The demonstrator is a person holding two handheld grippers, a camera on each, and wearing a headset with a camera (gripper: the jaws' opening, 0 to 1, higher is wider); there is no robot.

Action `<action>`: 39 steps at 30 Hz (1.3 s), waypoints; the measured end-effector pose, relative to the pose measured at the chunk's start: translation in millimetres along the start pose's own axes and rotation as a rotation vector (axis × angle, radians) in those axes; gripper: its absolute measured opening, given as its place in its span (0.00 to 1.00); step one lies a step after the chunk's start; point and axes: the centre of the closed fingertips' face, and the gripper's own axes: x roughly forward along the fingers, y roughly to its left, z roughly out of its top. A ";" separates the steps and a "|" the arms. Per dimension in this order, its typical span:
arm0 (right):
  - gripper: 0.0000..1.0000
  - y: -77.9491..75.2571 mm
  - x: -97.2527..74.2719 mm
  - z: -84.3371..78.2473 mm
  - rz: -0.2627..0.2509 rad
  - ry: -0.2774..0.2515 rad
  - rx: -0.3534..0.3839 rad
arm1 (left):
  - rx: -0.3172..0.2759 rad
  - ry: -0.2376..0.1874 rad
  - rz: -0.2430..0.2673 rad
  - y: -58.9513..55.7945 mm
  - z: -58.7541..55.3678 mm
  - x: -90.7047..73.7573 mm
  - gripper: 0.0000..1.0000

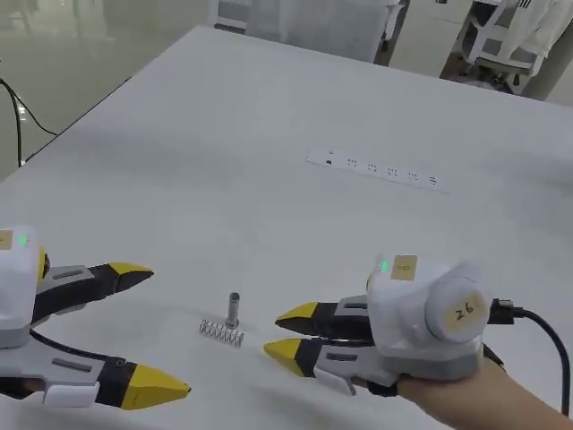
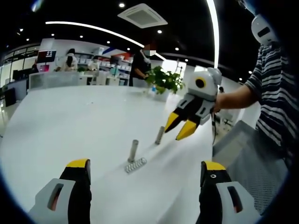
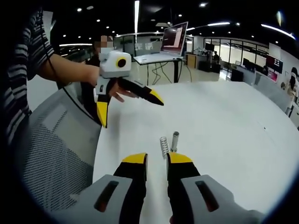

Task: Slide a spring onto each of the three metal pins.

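We see the short grey metal pin (image 1: 234, 307) standing upright low in the middle of the head view, on the bare white tabletop (image 1: 269, 125). The small silver coil spring (image 1: 221, 332) lies flat on the table just beside the pin's base, on the side nearer the bottom edge of the frame. We cannot tell whether the two touch.

At the lower left, the left gripper (image 1: 166, 330) has its yellow-tipped jaws spread wide, with nothing between them. At the lower right, the right gripper (image 1: 276, 331) keeps its jaws a narrow gap apart, also holding nothing, its tips near the spring and pointing towards it.

In the right gripper view, pin and spring sit just above that gripper's jaw tips. A long white power strip (image 1: 376, 168) lies in the upper right of the head view.
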 end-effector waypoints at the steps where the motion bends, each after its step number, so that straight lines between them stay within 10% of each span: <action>1: 0.14 0.5 2.5 1.2 0.002 0.002 -0.003 | -0.001 -0.001 0.002 0.6 0.2 -0.4 0.95; 39: 0.12 -19.4 70.7 -34.0 -0.042 0.210 0.039 | -0.015 0.002 0.023 4.6 -6.8 -14.5 0.94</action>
